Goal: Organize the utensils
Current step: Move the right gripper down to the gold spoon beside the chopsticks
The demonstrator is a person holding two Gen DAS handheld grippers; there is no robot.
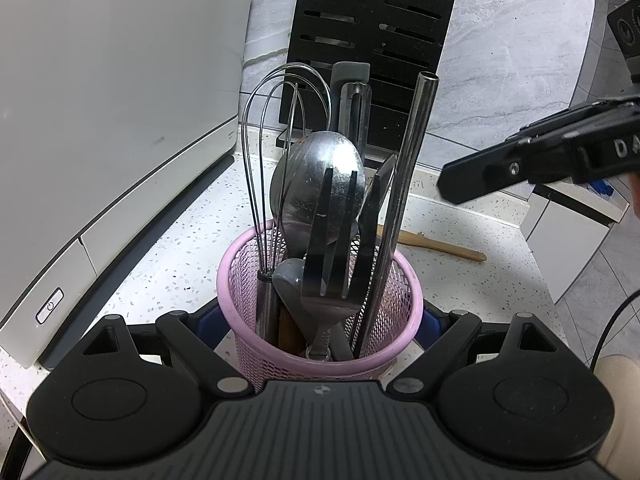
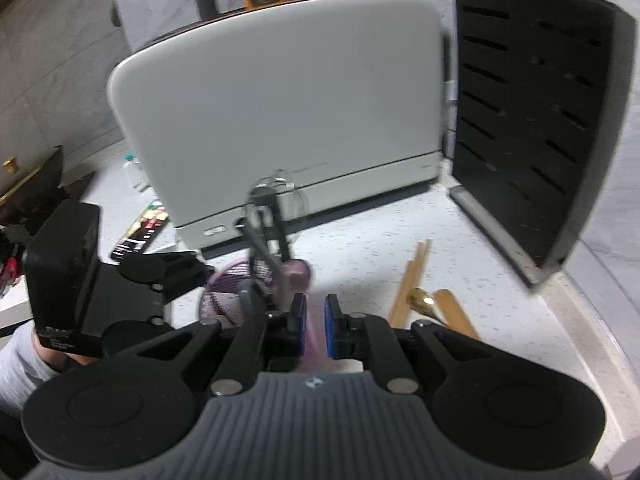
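A pink mesh cup stands on the speckled counter, and my left gripper is shut on its sides. In the cup stand a wire whisk, a steel ladle, a black slotted turner, a steel tube and other handles. My right gripper hovers up and to the right of the cup, apart from it. In the blurred right wrist view its blue pads stand a narrow gap apart, the gripper holding nothing. The cup shows just ahead of them.
A white appliance fills the left, seen too in the right wrist view. A black slotted knife block stands behind the cup. Wooden chopsticks and a wooden handle lie on the counter near its right edge.
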